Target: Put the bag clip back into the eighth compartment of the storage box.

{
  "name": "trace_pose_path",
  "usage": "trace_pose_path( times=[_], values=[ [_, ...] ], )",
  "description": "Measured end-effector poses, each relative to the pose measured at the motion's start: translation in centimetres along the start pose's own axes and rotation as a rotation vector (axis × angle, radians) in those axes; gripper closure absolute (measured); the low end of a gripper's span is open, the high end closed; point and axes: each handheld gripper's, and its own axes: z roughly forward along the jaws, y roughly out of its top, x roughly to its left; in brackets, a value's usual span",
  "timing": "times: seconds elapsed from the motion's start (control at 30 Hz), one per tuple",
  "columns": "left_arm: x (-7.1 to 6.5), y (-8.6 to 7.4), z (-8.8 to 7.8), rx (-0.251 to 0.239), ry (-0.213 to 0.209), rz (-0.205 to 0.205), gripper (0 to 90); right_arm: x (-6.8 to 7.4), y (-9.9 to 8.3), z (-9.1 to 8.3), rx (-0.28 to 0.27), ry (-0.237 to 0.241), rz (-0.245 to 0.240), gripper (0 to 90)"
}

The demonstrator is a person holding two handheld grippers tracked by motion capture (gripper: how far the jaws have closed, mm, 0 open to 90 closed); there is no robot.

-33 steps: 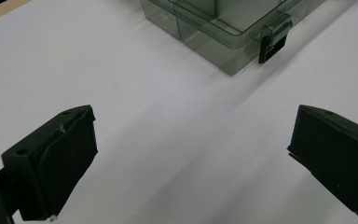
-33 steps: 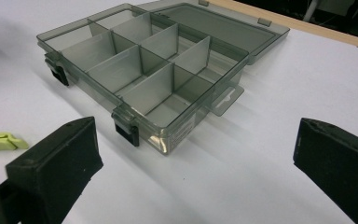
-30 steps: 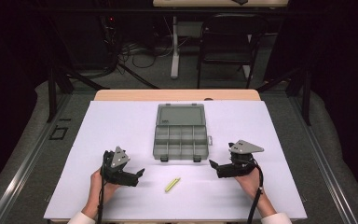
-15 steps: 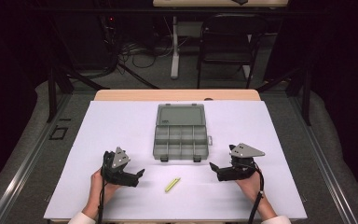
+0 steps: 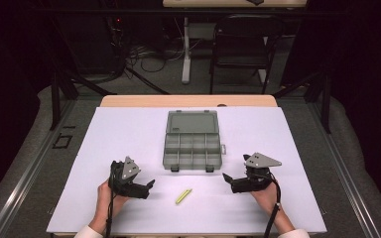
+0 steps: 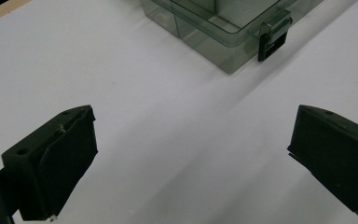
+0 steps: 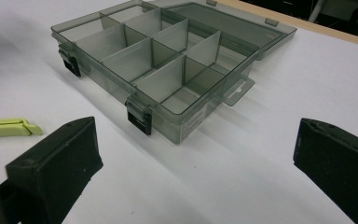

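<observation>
A clear grey compartment box (image 5: 191, 143) lies open at the table's middle, its lid folded back and its compartments (image 7: 161, 70) looking bare. A small yellow-green stick (image 5: 183, 196) lies on the white cover in front of it, between my two grippers. My left gripper (image 5: 150, 184) rests low at the front left, jaws wide apart and pointing right, with a corner of the box (image 6: 242, 35) and its latch ahead. My right gripper (image 5: 225, 177) sits at the front right, open, pointing left toward the box. The stick's end (image 7: 7, 127) shows at the left edge of the right gripper view.
The white cover (image 5: 119, 134) spans the table, with a wooden edge (image 5: 188, 101) at the back. A dark chair (image 5: 240, 44) and a table leg with cables stand beyond on the floor. Black rails run along both sides.
The right gripper has shifted slightly. The left gripper, box and stick have stayed put.
</observation>
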Motion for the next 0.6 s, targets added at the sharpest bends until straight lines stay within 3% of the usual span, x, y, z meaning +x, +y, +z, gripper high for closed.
trace_pose_path(
  times=[0.6],
  values=[
    [-3.1,1.8,-0.3,-0.002,-0.042,0.016,0.0,0.2,-0.2,0.1,0.021,0.001,-0.015,0.0]
  ],
)
